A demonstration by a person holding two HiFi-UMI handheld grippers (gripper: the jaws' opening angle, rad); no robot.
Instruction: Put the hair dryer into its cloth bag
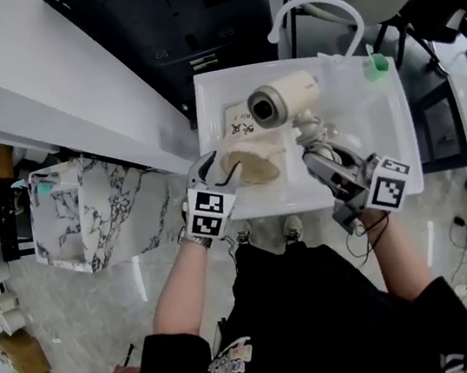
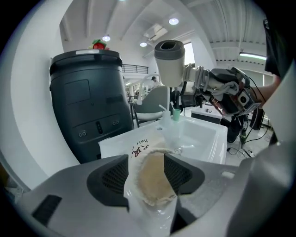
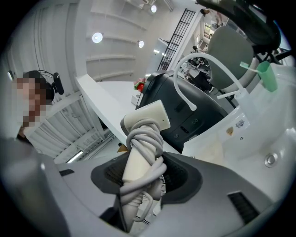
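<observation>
You had one word to read: "hair", handwritten in black on the white cloth bag (image 2: pixel 152 178). Just beside it on the bag stood red handwritten characters, too small for you to make out. A small sticker on the sink (image 3: pixel 259 134) wall was too blurred to read.

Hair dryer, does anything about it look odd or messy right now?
Only the cord: it's wound in bulky, uneven loops round the hair dryer handle, so the right gripper clamps cord and handle together. Nothing looks damaged.
</observation>
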